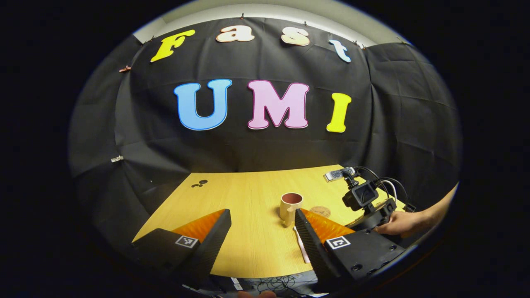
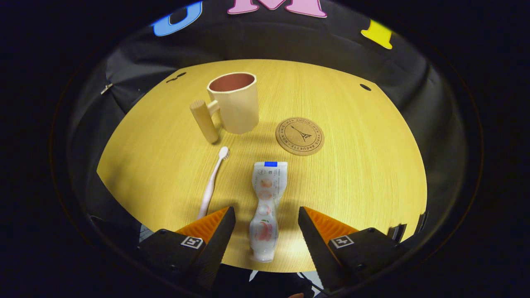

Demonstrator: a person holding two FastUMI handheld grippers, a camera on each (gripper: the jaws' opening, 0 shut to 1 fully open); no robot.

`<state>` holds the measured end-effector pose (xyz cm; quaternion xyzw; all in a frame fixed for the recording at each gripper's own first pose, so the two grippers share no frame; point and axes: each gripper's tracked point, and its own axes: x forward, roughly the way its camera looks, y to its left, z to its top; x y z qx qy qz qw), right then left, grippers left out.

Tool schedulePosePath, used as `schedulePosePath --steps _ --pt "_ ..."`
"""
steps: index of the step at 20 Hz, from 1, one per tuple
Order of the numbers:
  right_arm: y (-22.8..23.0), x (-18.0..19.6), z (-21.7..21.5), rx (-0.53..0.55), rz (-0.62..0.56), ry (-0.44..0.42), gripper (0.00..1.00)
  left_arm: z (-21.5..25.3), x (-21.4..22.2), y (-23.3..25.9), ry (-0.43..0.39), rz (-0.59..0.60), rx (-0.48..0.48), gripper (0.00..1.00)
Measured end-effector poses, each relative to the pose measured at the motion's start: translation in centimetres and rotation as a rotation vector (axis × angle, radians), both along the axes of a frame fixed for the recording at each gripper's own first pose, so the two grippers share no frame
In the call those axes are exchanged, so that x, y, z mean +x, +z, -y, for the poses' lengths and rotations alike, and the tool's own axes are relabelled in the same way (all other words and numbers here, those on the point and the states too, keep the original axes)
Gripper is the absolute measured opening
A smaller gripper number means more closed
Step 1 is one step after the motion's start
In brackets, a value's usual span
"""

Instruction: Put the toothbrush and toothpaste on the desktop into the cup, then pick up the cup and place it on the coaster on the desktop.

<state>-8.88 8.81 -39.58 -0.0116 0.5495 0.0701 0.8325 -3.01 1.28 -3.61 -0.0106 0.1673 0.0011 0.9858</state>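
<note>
Both claws are wide and hold nothing. The right claw [image 2: 265,219] sits around the toothpaste [image 2: 266,209] on the desk [image 2: 364,182]. Toothbrush [image 2: 212,182] at 9 o'clock, cup [image 2: 234,103] at 12, coaster [image 2: 299,135] at 1.

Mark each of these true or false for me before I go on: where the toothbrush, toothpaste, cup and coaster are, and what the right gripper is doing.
1. The cup stands upright with nothing in it. True.
2. The toothpaste is already in the cup. False: it lies flat on the desk, between the open fingers of the right gripper.
3. The toothbrush lies on the desk, its head toward the cup. True.
4. The cup sits on the coaster. False: the coaster is bare, beside the cup.
5. The right gripper is shut on the toothpaste. False: its fingers are open, apart from the tube.
</note>
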Motion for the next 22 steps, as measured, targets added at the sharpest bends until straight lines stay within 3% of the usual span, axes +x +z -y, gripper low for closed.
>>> schedulePosePath --steps 3,7,10,13,14,15,18,22 --pt "-0.9 0.4 -0.3 -0.012 -0.030 0.021 0.88 -0.4 -0.3 -0.6 0.026 -0.013 -0.009 0.96" --pt "-2.2 0.5 -0.4 -0.009 -0.076 0.026 0.72 -0.6 -0.8 -1.3 0.055 -0.033 -0.026 0.96" --pt "-2.5 0.4 -0.3 0.004 -0.111 0.005 0.67 -0.5 -0.5 -1.7 0.067 -0.044 -0.028 0.96" --pt "-2.5 0.7 0.3 0.007 -0.131 0.026 0.49 0.2 -0.1 -2.1 0.064 -0.059 -0.038 0.97" --pt "-2.7 0.5 0.3 0.023 -0.142 0.050 0.34 0.8 0.1 -2.3 0.062 -0.068 -0.040 0.97" --pt "-2.7 0.8 0.5 0.039 -0.134 0.073 0.36 1.2 0.4 -2.7 0.060 -0.080 -0.043 0.97" --pt "-2.5 0.2 0.7 0.095 -0.147 0.088 0.24 3.0 1.2 -3.8 0.040 -0.120 -0.059 0.97" --pt "-0.7 -0.3 1.8 0.221 -0.080 0.067 0.19 5.5 2.7 -6.6 0.007 -0.206 -0.067 0.97"
